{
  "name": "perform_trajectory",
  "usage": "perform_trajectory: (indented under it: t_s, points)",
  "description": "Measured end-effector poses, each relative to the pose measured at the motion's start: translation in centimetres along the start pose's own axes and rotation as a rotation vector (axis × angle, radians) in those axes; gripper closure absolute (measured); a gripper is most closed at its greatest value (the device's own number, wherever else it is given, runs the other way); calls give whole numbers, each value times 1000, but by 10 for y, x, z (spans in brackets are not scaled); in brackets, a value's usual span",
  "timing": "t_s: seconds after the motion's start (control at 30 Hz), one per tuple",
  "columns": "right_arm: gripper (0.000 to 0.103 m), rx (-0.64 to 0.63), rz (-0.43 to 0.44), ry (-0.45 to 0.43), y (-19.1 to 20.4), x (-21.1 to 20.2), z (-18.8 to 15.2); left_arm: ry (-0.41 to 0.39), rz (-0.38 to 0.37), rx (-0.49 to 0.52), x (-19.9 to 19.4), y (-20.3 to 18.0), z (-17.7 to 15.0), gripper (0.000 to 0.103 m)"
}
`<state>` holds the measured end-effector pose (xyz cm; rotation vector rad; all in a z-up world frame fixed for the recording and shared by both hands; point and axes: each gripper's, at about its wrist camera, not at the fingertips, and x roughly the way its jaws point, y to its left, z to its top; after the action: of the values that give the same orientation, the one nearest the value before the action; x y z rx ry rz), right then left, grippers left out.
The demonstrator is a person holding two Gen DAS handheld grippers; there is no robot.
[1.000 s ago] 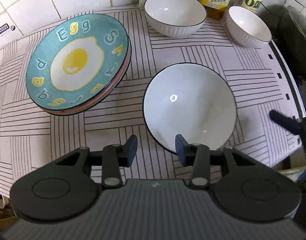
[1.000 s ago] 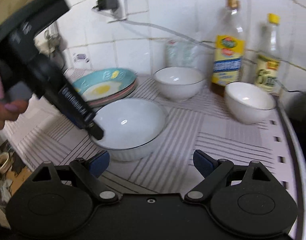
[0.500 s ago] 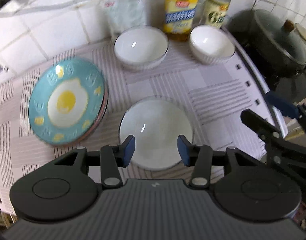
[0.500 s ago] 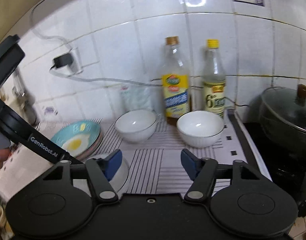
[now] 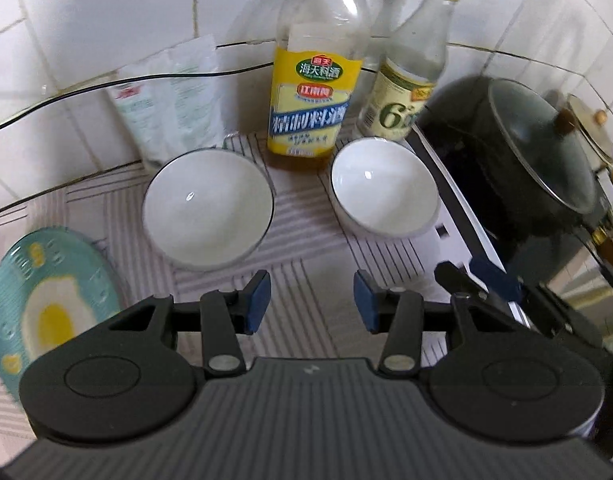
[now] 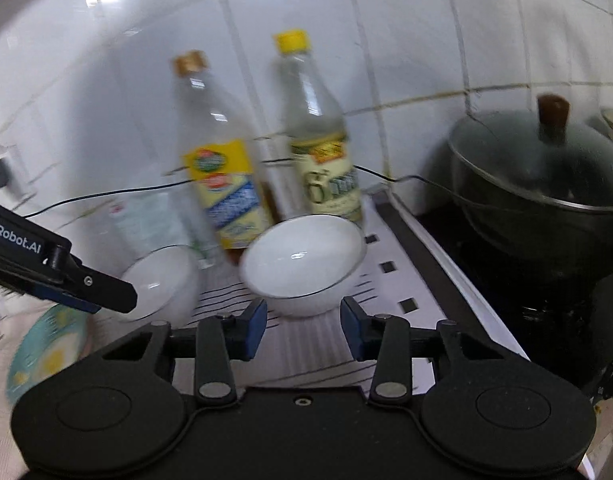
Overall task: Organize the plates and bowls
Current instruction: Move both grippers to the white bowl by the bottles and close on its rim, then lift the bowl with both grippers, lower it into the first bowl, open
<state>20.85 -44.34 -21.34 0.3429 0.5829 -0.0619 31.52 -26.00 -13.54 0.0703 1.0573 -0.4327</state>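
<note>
Two white bowls with dark rims stand on the striped mat. The larger bowl is at the back centre, the smaller bowl to its right near the stove. A teal egg plate on a plate stack lies at the left. My left gripper is open and empty, just in front of the gap between the bowls. My right gripper is open and empty, right in front of the smaller bowl. The larger bowl and egg plate show at its left, behind the left gripper's finger.
Two bottles and a white pouch stand against the tiled wall behind the bowls. A black lidded pot sits on the stove at the right. A black cable runs along the wall.
Both grippers have moved forward toward the back bowls. The big front bowl has dropped out of both views. The right view now sits close to the smaller bowl.
</note>
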Motion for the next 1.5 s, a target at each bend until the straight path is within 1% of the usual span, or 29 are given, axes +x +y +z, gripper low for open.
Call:
perform_trajectory:
  t_s: [0.1,0.13,0.2,0.23,0.33,0.4,0.47,0.5,0.53,0.6,0.63,0.7,0.73,0.8,0.87,0.93,1.03,1.13,1.2,1.3,1.4,1.5]
  points:
    - [59,25,-36,-9,-5,18,3,-16,3,11,27,-5,12,60]
    - [59,41,-32,-17,-8,24,4,-20,6,19,34,-7,15,60]
    - [59,91,5,-55,-13,33,2,-21,14,45,48,-14,22,61]
    - [59,106,2,-56,-15,39,3,-18,15,63,56,-18,25,61]
    - [59,135,-47,-28,-16,60,5,-6,6,92,71,-24,33,63]
    - [59,163,-56,-7,-19,70,5,18,18,109,81,-28,38,63]
    - [59,180,-65,4,-20,76,5,71,50,120,88,-32,42,63]
    - [60,194,-62,3,-22,78,5,74,50,122,89,-33,45,64]
    - [61,213,-58,3,-23,79,5,71,48,132,91,-34,47,64]
    - [68,252,-53,6,-24,83,5,71,64,148,96,-36,49,64]
    - [69,262,-54,4,-25,84,5,76,69,152,100,-36,51,65]
    - [73,281,-60,2,-26,86,4,80,59,142,104,-34,53,69]
    - [73,295,-63,0,-26,86,3,80,51,135,105,-32,54,72]
    - [76,320,-73,1,-27,87,2,78,23,115,108,-29,54,81]
    - [79,318,-91,7,-27,89,2,73,-9,98,109,-26,54,89]
    - [81,319,-105,15,-27,91,3,60,-23,81,112,-23,52,92]
    - [82,333,-108,27,-29,91,2,40,-45,83,112,-22,49,92]
    - [84,332,-122,53,-28,90,4,46,-41,78,113,-22,47,93]
    - [88,335,-135,85,-27,89,7,45,-34,88,110,-24,45,94]
    - [88,348,-111,130,-27,84,8,33,-21,114,99,-27,41,94]
    - [88,330,-88,140,-23,73,8,23,-8,130,84,-29,36,94]
    - [88,326,-63,141,-19,58,9,30,-3,117,69,-27,29,94]
